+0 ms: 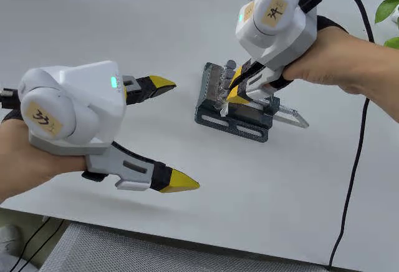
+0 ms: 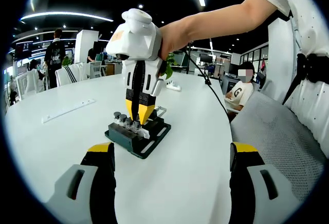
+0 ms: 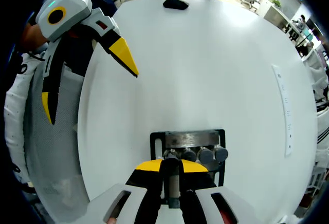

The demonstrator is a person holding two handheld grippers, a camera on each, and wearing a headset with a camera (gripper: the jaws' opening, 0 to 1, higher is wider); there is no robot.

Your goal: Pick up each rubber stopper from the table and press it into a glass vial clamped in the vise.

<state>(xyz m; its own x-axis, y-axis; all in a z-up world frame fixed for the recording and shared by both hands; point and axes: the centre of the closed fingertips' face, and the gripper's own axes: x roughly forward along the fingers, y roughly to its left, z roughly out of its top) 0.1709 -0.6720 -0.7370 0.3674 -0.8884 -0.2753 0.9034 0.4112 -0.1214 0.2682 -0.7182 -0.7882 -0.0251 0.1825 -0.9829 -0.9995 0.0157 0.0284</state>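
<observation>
1. Rubber stopper (image 3: 173, 183): in the right gripper view a grey piece sat pinched between the jaws of the right gripper (image 3: 172, 165). I judged it to be the stopper, seated at the near end of the row of vials (image 2: 123, 119), though the jaws hid most of it.
2. The right gripper (image 1: 234, 88) stood almost upright over the vise (image 1: 234, 125), jaws drawn nearly together and tips pointing down onto the end vial. The vial's long axis ran upright, in line with the jaws, so the press would probably go straight down along it.
3. In the right gripper view three other dark-capped vials lay toward 3 o'clock from the tips, side by side and clamped in the vise (image 3: 187, 137). All four looked capped, so I judged the task to be close to done.
4. The left gripper (image 1: 179, 133) hung over the white table (image 1: 124, 10) with its jaws spread wide and nothing between them.
5. In the head view the vise lay at about 2 o'clock from the left gripper and well apart from it. In the left gripper view it sat at 11 o'clock beyond the spread jaws.
6. The right gripper was plainly the nearer one, so it looked best placed for the next move. A sideways tilt during the press could skew the stopper in the vial's mouth.
</observation>
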